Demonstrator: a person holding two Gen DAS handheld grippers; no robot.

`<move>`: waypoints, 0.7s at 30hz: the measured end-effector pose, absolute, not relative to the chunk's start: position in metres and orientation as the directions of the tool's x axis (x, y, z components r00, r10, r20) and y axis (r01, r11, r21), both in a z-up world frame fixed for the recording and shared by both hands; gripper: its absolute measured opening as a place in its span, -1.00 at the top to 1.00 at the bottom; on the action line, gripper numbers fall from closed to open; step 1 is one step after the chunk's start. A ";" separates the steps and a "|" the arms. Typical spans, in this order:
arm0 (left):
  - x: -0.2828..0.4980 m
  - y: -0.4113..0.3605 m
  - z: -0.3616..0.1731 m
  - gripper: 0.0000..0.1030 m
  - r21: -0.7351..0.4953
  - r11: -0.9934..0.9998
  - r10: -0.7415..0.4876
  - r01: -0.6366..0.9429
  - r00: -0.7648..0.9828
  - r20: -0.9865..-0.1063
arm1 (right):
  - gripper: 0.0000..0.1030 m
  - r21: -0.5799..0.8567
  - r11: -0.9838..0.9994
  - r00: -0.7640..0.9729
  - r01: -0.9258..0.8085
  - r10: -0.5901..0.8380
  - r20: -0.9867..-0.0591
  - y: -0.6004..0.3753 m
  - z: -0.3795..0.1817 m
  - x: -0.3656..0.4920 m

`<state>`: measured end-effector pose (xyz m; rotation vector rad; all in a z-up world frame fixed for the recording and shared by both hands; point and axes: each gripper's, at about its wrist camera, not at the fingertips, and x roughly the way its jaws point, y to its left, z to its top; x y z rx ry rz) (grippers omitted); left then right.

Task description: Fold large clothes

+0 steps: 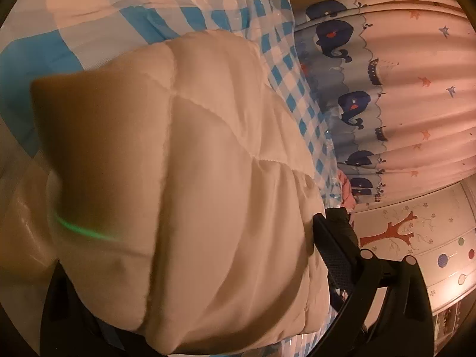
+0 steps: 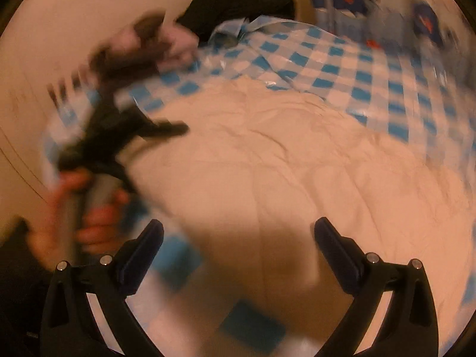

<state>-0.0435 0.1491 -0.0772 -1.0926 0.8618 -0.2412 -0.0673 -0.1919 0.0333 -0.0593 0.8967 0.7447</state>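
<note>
On the checked bed cover [image 2: 342, 59]: one quilted cream garment [image 2: 267, 163], spread flat. We hold its edge bunched in our left tongs [image 1: 184, 267], closed; right tongs [image 2: 238, 250] open above it. Step: mid-fold. Next, we judge: carry edge across, then release.
</note>
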 end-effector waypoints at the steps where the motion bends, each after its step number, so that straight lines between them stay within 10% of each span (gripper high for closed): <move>1: -0.043 0.148 -0.077 -0.81 -0.854 0.467 -0.570 -0.231 0.659 -0.490 | -0.89 0.323 0.747 0.379 -0.581 0.600 -0.705 -0.214 0.036 -0.070; 7: -0.047 0.156 -0.075 -0.81 -0.876 0.413 -0.582 -0.248 0.668 -0.464 | -0.89 0.923 0.384 0.427 -0.016 0.838 -0.341 -0.414 -0.019 -0.097; 21: -0.053 0.171 -0.083 -0.81 -0.900 0.347 -0.599 -0.263 0.676 -0.429 | -0.88 0.864 0.443 0.550 0.237 0.672 -0.496 -0.451 -0.061 -0.082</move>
